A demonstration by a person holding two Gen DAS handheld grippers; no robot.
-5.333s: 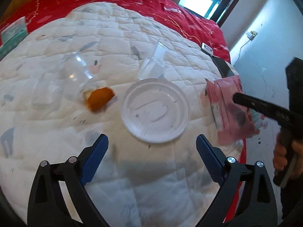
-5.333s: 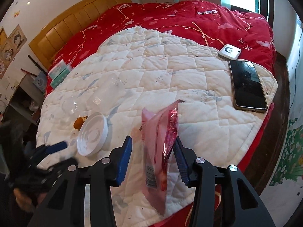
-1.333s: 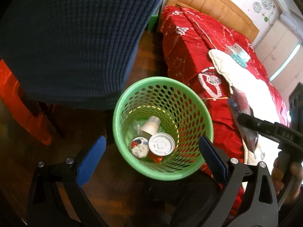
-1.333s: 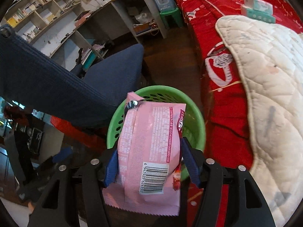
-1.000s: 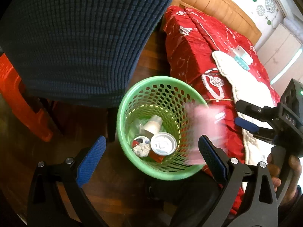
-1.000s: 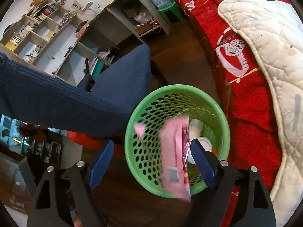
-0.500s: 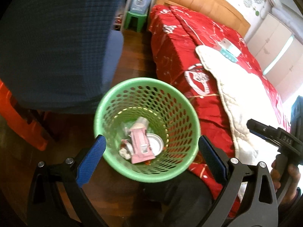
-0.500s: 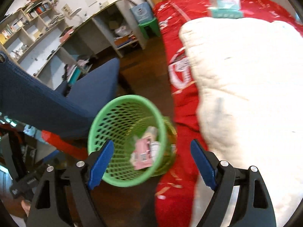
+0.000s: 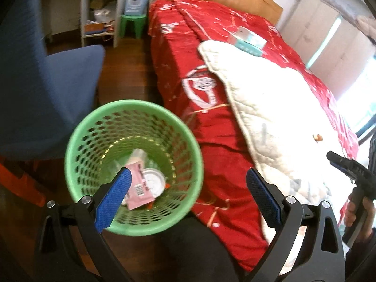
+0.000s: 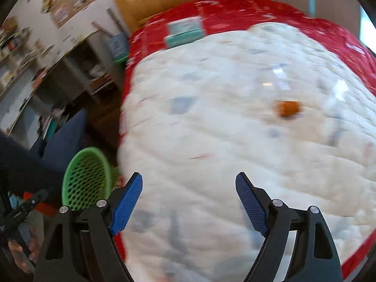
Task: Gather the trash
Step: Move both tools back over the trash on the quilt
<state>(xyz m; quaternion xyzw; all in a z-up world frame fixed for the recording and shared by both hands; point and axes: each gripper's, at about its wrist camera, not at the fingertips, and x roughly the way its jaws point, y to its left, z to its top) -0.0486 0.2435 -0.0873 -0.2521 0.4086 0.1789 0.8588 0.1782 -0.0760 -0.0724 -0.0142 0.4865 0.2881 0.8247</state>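
A green mesh waste basket (image 9: 188, 138) stands on the floor beside the bed. Inside it lie a pink snack wrapper (image 9: 138, 188), a white plastic lid (image 9: 154, 182) and other scraps. My left gripper (image 9: 188, 190) hangs open over the basket's right rim, nothing between its blue pads. My right gripper (image 10: 189, 199) is open and empty above the white quilt (image 10: 223, 141). An orange scrap (image 10: 286, 108) lies on the quilt, far ahead and to the right of it, with clear plastic pieces (image 10: 277, 70) blurred behind. The basket (image 10: 87, 178) shows at the lower left of the right wrist view.
A blue chair (image 9: 54, 80) stands left of the basket. The bed has a red cover (image 9: 188, 54) and a teal box (image 9: 249, 40) near the headboard. A green stool (image 9: 131, 23) and shelves stand behind. The other hand-held gripper (image 9: 347, 166) shows at right.
The pink wrapper dropped from my right gripper into the basket. Both grippers then swung away toward the bed; the right now looks over the quilt, with the basket far to its left.
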